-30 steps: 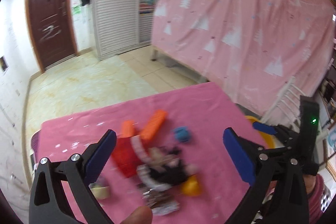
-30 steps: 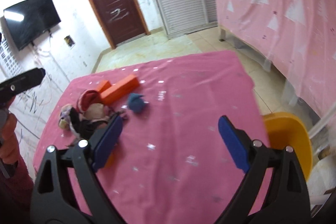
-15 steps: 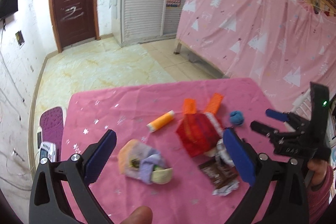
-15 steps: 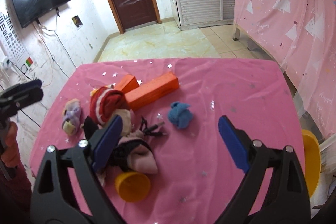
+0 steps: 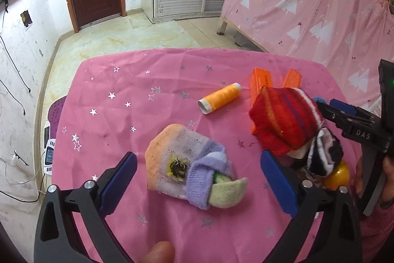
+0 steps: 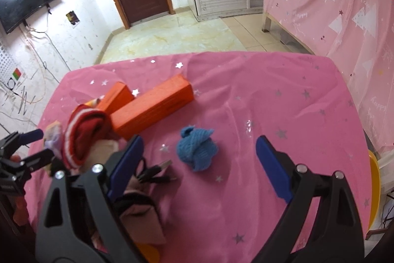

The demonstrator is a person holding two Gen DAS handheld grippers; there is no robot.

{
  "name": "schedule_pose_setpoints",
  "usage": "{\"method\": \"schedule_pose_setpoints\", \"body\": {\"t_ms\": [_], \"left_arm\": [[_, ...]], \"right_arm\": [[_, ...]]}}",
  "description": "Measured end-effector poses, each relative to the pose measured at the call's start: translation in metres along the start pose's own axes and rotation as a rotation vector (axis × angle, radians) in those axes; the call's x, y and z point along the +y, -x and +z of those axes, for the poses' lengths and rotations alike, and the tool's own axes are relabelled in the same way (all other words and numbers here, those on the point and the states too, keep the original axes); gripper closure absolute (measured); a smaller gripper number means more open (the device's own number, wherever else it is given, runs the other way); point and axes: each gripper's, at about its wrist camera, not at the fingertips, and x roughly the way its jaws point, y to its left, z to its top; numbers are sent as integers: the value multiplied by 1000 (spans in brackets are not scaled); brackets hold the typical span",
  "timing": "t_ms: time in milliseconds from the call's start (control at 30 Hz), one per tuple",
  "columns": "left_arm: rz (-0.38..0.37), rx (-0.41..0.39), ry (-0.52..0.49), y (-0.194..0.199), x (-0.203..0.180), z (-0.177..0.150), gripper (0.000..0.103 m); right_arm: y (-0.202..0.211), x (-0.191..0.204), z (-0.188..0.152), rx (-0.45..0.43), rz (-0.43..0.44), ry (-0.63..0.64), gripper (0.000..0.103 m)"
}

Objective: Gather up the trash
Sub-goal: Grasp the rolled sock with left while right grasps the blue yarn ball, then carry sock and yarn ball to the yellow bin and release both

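Over the last second both cameras have swung from a blurred sweep to a steady look down on the pink tablecloth (image 5: 118,90), so I read this as the approach ending and a first pick being lined up; nothing is collected yet. My left gripper (image 5: 197,179) hangs wide, holding nothing, with the pastel sock bundle (image 5: 187,164) lying on the cloth between its blue pads. My right gripper (image 6: 197,162) is equally wide and empty, the small blue knit wad (image 6: 197,149) just beyond its tips. Left of that wad sit two orange boxes (image 6: 152,107) and a red striped sock (image 5: 283,122); an orange thread spool (image 5: 219,97) lies farther out. Near the right gripper a black cable (image 6: 155,171) and a pinkish sock (image 6: 140,213) are half hidden by the left finger. A yellow round thing (image 5: 337,176) is mostly covered. At the table's right edge a yellow rim (image 6: 374,189) is cut off; possibly a bin or chair, I cannot tell.
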Motion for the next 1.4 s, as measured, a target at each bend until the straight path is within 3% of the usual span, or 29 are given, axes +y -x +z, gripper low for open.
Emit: {"method": "schedule_pose_setpoints", "body": {"t_ms": [67, 133, 200, 367, 433, 467, 967, 1167, 1400], "left_arm": [[13, 14, 3, -7, 0, 0, 23], [41, 32, 12, -15, -1, 0, 38], [65, 19, 2, -15, -3, -1, 47], [95, 7, -7, -13, -9, -4, 64], [100, 4, -3, -13, -9, -3, 69], [101, 5, 0, -12, -9, -3, 72], [124, -81, -2, 42, -22, 5, 77], [105, -138, -55, 70, -63, 18, 77], [33, -179, -145, 83, -133, 29, 77]], "right_arm": [[-5, 0, 1, 5, -10, -1, 14], [-8, 3, 0, 9, -24, 12, 15], [-12, 5, 0, 18, -45, 23, 30], [-13, 4, -1, 3, -69, 36, 49], [-12, 1, -1, -5, -77, 34, 63], [-11, 0, -2, -7, -69, 32, 74], [43, -26, -13, -127, -42, -28, 74], [67, -58, -21, -171, -46, -89, 74], [87, -110, -40, -195, -75, -154, 74]]}}
